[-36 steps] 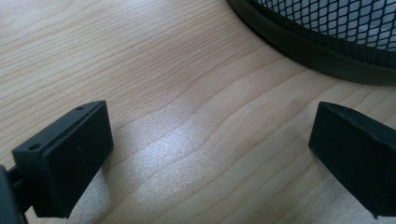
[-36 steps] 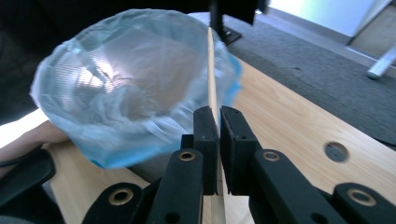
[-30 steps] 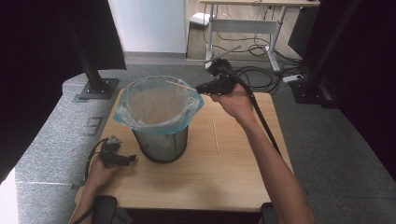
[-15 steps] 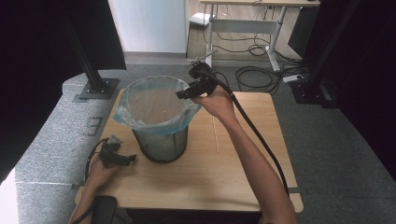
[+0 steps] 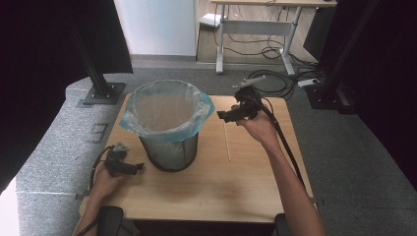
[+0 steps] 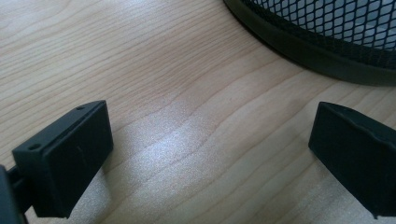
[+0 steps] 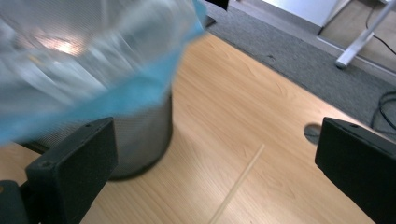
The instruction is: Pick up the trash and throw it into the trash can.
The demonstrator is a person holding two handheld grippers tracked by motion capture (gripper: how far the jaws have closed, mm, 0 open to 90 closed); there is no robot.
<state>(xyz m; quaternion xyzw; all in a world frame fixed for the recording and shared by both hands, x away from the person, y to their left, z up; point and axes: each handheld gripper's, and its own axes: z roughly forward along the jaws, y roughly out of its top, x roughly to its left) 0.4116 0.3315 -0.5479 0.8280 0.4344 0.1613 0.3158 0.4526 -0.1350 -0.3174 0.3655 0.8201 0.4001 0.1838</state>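
Note:
A black mesh waste bin [image 5: 169,150] stands on the wooden table [image 5: 206,187], lined with a clear blue bag [image 5: 167,105] folded over its rim. My right gripper [image 5: 221,116] hovers open just right of the bin's rim, jaws pointing at it. In the right gripper view the blurred bag [image 7: 88,60] and the bin [image 7: 140,135] lie ahead between the wide jaws. My left gripper [image 5: 138,168] rests open on the table at the bin's left base. The left gripper view has the bin's bottom ring [image 6: 303,51] beyond the jaws, with bare wood between them.
A thin seam line [image 5: 226,142] runs across the table right of the bin, shown as a pale line [image 7: 236,184] in the right gripper view. Black stand bases [image 5: 101,93] sit on grey carpet behind the table. A desk with cables [image 5: 265,29] stands farther back.
My right gripper has pulled back from over the bin's rim, moving right and toward the person. The left gripper has stayed on the table.

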